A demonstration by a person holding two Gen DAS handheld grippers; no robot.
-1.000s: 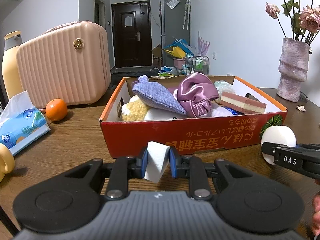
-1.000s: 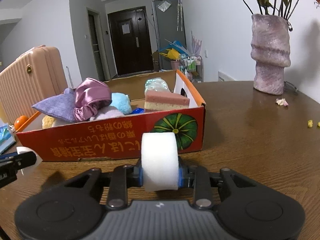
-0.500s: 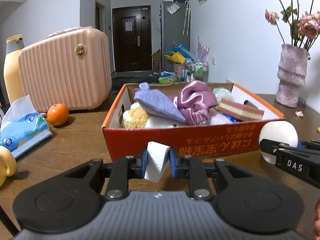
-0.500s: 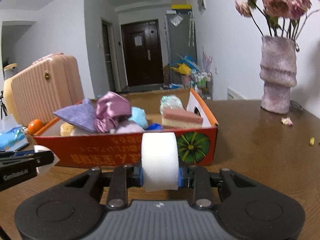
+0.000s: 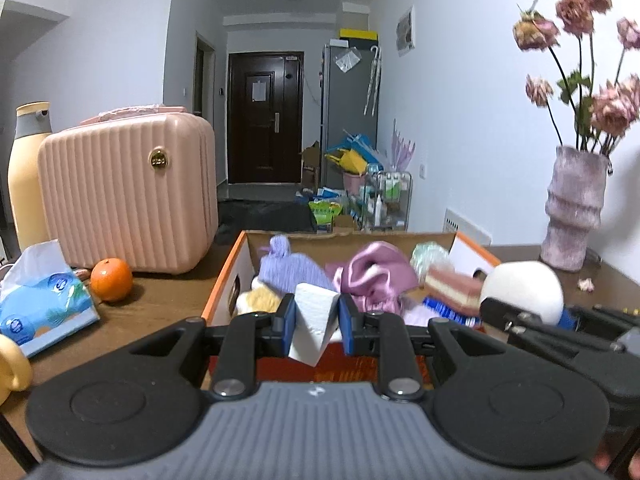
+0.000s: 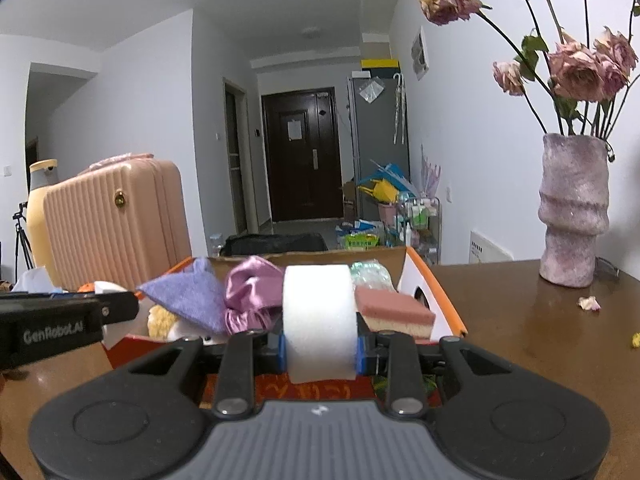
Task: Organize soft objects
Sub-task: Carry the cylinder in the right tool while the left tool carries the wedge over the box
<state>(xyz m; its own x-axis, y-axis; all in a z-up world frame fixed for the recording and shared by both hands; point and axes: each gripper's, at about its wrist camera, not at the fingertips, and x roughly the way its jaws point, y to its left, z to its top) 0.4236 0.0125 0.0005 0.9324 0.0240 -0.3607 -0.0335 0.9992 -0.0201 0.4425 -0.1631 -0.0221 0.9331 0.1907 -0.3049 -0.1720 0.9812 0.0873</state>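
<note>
My left gripper (image 5: pixel 317 326) is shut on a white foam wedge (image 5: pixel 312 326), held above the near wall of the orange cardboard box (image 5: pixel 224 280). My right gripper (image 6: pixel 320 344) is shut on a white foam cylinder (image 6: pixel 319 320), also raised at the box's near wall; it shows as a round white disc in the left wrist view (image 5: pixel 522 290). The box (image 6: pixel 440 296) holds a purple pouch (image 6: pixel 188 296), a pink satin cloth (image 6: pixel 252 292), a pink and cream sponge (image 6: pixel 394 312), a yellow fluffy item (image 5: pixel 258 300) and other soft items.
A pink ribbed case (image 5: pixel 128 192), a cream bottle (image 5: pixel 28 172), an orange (image 5: pixel 111 279) and a blue tissue pack (image 5: pixel 40 300) stand on the wooden table left of the box. A purple vase of dried roses (image 6: pixel 572 208) stands at the right, with petals (image 6: pixel 588 303) on the table.
Both grippers have risen with their foam pieces, from table level in front of the box to about the height of its rim. Their grips are unchanged.
</note>
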